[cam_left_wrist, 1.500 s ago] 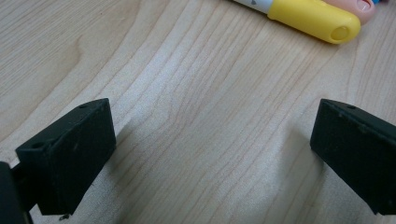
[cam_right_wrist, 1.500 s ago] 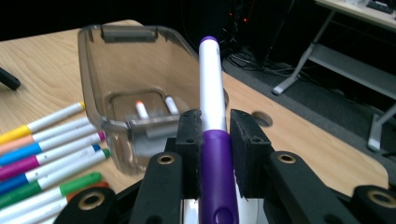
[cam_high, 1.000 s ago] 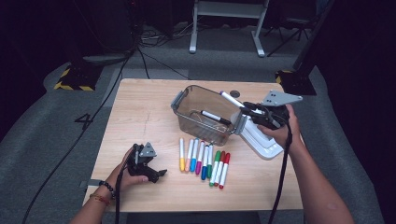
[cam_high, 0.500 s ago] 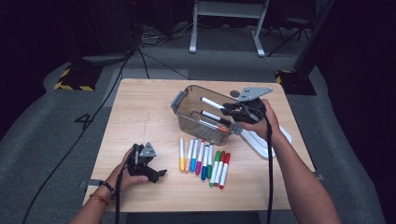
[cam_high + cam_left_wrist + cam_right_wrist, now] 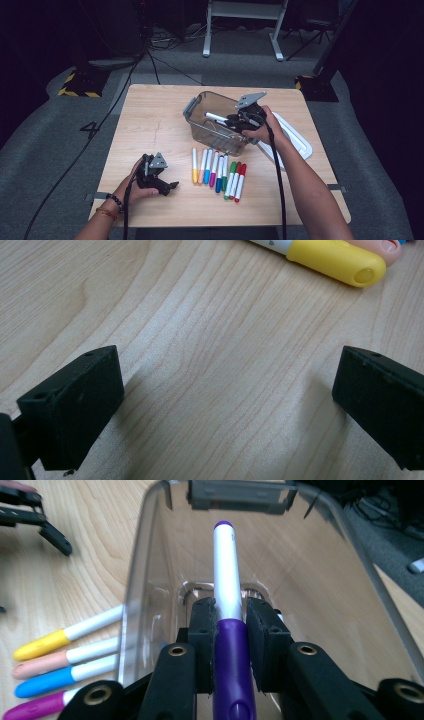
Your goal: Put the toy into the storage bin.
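Pale wood worktop (image 5: 150, 125) on grey carpet, dark room.
Your right tongs (image 5: 230, 617) clamp a purple marker (image 5: 227, 595) inside the clear bin (image 5: 200, 107); left tongs (image 5: 225, 400) gape wide, well left of it.

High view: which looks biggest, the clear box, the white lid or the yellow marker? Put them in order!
1. Clear box, biggest.
2. White lid; an arm covers part of it, so its rank against the box is unsure.
3. Yellow marker, plainly the smallest.
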`<state>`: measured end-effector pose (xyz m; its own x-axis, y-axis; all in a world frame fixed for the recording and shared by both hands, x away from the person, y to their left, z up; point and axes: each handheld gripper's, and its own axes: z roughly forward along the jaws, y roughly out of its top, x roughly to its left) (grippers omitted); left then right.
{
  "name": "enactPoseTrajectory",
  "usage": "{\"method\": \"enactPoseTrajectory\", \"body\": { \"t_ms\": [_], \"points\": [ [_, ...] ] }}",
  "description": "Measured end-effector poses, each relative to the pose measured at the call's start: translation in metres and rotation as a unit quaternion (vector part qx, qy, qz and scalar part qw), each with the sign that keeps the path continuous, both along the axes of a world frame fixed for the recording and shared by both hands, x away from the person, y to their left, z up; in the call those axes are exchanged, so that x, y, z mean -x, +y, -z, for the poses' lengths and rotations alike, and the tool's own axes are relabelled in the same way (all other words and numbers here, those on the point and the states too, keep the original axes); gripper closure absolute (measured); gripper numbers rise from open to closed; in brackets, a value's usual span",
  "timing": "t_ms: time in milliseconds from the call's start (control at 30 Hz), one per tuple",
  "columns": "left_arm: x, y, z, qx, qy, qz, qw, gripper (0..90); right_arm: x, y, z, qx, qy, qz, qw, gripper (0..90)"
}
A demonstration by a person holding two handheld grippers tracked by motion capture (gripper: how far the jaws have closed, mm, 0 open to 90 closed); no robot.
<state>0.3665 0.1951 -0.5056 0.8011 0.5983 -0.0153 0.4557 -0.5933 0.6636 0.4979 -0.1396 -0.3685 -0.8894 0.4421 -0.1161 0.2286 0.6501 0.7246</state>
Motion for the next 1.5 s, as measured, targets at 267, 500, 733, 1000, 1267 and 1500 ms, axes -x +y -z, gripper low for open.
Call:
{"method": "enactPoseTrajectory", "body": {
  "t_ms": [267, 500, 733, 1000, 1267, 1500],
  "points": [
    [0.0, 0.0, 0.0, 0.0, 0.0, 0.0, 1.0, 0.5, -0.018, 0.006, 0.015, 0.028, 0.035, -0.008, 0.999, 74.4],
    [0.0, 0.0, 0.0, 0.0, 0.0, 0.0, 1.0, 0.5, -0.021, 0.013, 0.02, 0.047, 0.066, -0.019, 0.9965, 74.3],
    [0.0, 0.0, 0.0, 0.0, 0.0, 0.0, 1.0, 0.5, -0.017, 0.016, 0.028, 0.102, 0.099, -0.044, 0.9888, 73.8],
    [0.0, 0.0, 0.0, 0.0, 0.0, 0.001, 1.0, 0.5, -0.018, 0.014, 0.028, 0.104, 0.096, -0.024, 0.9897, 63.1],
    [-0.001, 0.0, 0.0, -0.001, 0.0, 0.002, 1.0, 0.5, -0.015, -0.001, 0.014, 0.044, 0.073, 0.028, 0.996, 51.3],
    [-0.001, 0.0, 0.0, -0.001, 0.0, 0.002, 1.0, 0.5, 0.01, -0.015, -0.009, 0.003, 0.015, 0.061, 0.998, 35.5]
  ]
}}
